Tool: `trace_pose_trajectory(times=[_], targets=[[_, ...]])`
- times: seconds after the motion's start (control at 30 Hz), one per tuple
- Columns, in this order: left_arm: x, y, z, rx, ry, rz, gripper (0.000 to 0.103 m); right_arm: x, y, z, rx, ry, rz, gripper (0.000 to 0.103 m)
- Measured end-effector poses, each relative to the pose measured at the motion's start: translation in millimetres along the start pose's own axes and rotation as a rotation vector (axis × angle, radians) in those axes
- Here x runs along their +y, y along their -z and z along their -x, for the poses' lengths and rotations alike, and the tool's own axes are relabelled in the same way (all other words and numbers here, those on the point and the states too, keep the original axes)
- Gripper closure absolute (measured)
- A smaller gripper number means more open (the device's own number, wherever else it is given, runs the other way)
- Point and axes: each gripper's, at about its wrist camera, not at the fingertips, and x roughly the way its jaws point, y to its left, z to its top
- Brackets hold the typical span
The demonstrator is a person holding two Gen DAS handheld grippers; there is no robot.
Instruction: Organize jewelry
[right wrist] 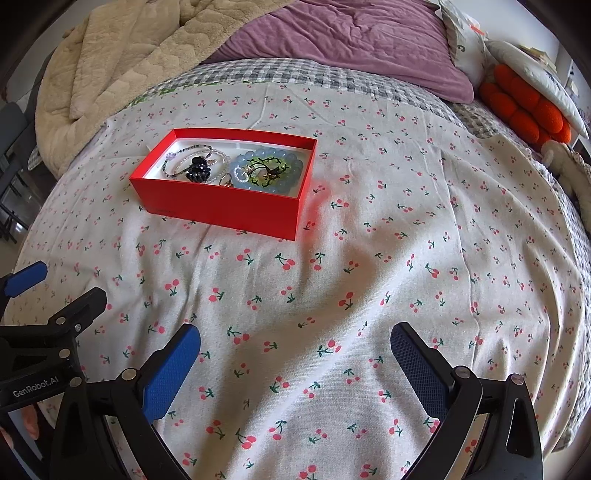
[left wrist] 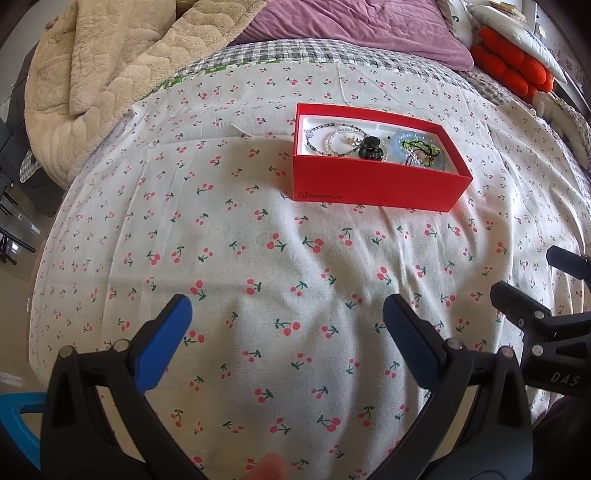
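A red open box [left wrist: 376,184] [right wrist: 221,206] lies on the cherry-print sheet, well ahead of both grippers. Inside it lie a black hair claw [left wrist: 370,148] [right wrist: 198,169], beaded bracelets [left wrist: 328,138] [right wrist: 181,157], a light blue bead bracelet [left wrist: 406,138] [right wrist: 273,153] and a green piece with dark cord [left wrist: 424,150] [right wrist: 267,170]. My left gripper [left wrist: 288,317] hangs open over bare sheet with nothing between its blue pads. My right gripper [right wrist: 295,347] is open as well and holds nothing. In each wrist view the other gripper shows at the frame edge.
The cherry-print sheet [left wrist: 258,258] [right wrist: 369,277] covers the bed. At the back lie a beige fleece blanket [left wrist: 110,74] [right wrist: 129,55], a purple quilt [left wrist: 354,26] [right wrist: 351,37] and an orange cushion [left wrist: 513,66] [right wrist: 528,103]. The bed's left edge drops to the floor [left wrist: 14,240].
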Motion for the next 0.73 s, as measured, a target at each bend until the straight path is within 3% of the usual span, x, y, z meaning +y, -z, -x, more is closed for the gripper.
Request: trace_pose_trajectory(times=[0.6, 0.73], targets=[[-1.6, 1.9, -5.6, 0.02, -0.006, 0.005, 0.0, -1.8, 2.0, -5.0, 0.003, 0.03, -0.012, 0.0], [-2.1, 1.4, -18.0, 0.015, 0.027, 0.039, 0.0, -3.5, 3.2, -14.9, 0.001, 0.037, -0.038, 0.0]])
